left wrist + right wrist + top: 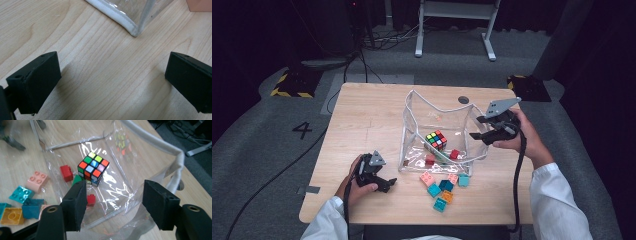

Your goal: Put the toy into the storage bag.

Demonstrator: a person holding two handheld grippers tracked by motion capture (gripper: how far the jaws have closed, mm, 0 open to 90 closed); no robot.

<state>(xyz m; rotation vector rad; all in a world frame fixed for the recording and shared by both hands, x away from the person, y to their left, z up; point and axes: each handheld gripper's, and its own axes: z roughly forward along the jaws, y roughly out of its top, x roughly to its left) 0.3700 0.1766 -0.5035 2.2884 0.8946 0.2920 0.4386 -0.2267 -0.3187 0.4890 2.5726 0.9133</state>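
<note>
A clear plastic bag (pixel 412 131) with a white rim stands open on the wooden table (pixel 362 125). A colourful puzzle cube (pixel 436 140) (pixel 93 168) lies inside it, with two red bricks (pixel 66 172) and a green one beside it. My right gripper (pixel 478 128) (pixel 115 195) hovers over the bag's right rim (pixel 160 143), open, with nothing between its jaws. My left gripper (pixel 387 183) (pixel 112 72) rests low near the table's front left, open over bare wood, close to the bag's corner (pixel 125 22).
Several loose bricks lie outside the bag at its front: a pink one (pixel 427 178) (pixel 37 180), teal ones (pixel 434 190), and an orange one (pixel 447 196). A dark round hole (pixel 463 100) sits in the table behind the bag. The table's left half is bare wood.
</note>
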